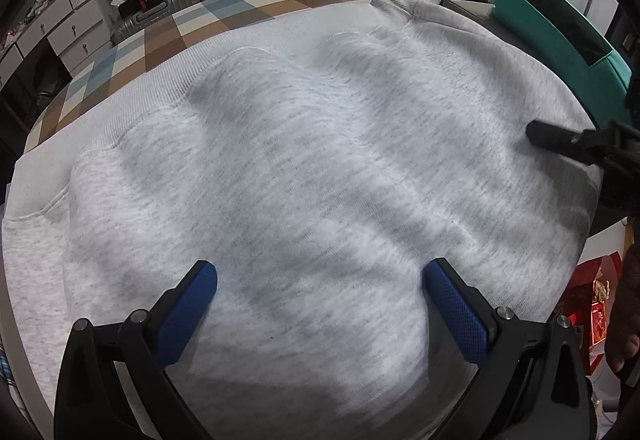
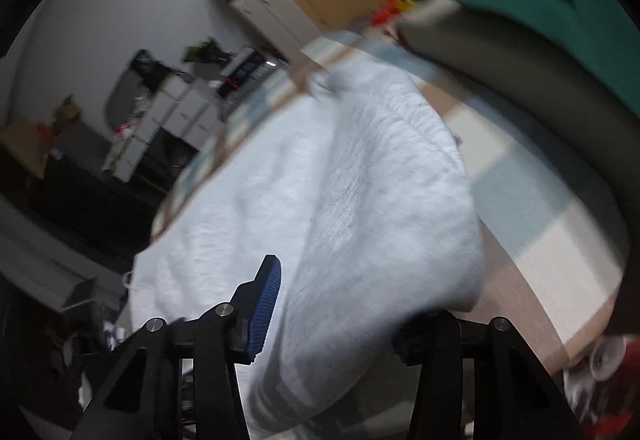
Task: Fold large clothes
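The left tool [image 1: 320, 276] hangs over a light grey sweatshirt [image 1: 304, 144] with its blue pads [image 1: 456, 312] spread wide and nothing between them; the fabric lies directly ahead of and beneath its tips, filling nearly everything in front of it. The sweatshirt is spread on a surface covered by a checked cloth [image 1: 168, 32] in brown, blue and cream, which shows beyond the garment's ribbed hem, ahead and to the left of this tool. Off to its right, the dark end of the right tool [image 1: 560, 140] reaches onto the garment's edge. In the right wrist view, blurred, the right tool [image 2: 332, 316] has a thick fold of the sweatshirt [image 2: 360, 200] bunched between its pads, lifted and draped forward over its right finger; the left pad [image 2: 264, 312] sits against the cloth, while the right pad is mostly hidden, so a firm pinch cannot be told. A teal cushion [image 1: 552, 36] lies beyond, to the right.
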A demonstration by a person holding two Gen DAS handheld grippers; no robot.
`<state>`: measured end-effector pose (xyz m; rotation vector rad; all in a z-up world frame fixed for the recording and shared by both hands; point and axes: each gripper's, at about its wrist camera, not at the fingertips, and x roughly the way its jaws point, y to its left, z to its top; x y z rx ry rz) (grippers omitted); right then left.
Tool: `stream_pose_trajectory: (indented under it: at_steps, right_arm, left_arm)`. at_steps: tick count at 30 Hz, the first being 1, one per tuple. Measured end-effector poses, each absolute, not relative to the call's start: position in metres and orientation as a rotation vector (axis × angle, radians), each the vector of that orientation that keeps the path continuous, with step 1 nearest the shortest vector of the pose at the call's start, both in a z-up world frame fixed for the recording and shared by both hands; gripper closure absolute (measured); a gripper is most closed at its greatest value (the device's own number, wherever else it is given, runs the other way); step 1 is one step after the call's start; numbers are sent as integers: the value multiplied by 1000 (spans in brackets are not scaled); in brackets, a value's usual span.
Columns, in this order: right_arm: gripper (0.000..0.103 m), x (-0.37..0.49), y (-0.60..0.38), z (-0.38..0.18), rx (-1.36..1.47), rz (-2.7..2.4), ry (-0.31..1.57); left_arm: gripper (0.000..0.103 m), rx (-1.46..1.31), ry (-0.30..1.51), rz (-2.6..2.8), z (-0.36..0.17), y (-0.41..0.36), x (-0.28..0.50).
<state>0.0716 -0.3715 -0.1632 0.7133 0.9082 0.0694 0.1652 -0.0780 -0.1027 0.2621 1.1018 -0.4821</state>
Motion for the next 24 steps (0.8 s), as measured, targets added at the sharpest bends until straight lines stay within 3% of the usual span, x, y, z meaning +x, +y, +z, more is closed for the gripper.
stream_pose_trajectory:
  at_steps: [6,8,13,20,24]
  right_arm:
    - [50,87,-370,-175,656,-19,977]
    - [54,93,-367,-173,638,-16,974]
    - [81,91,-352,-153,479,65,884]
    - [86,55,-324,-94,289,261,632]
    - [86,62,-341,-106,304,210,687]
  left_arm:
    - [0,261,1099,-486,-103,-77,165]
    - [0,261,1098,-488,-103,-77,165]
    - [1,269,1093,-498,-102,-78,165]
    - [1,280,1065,-558,-100,-96,167]
    - [2,302,1066,-588,-86,-96,171]
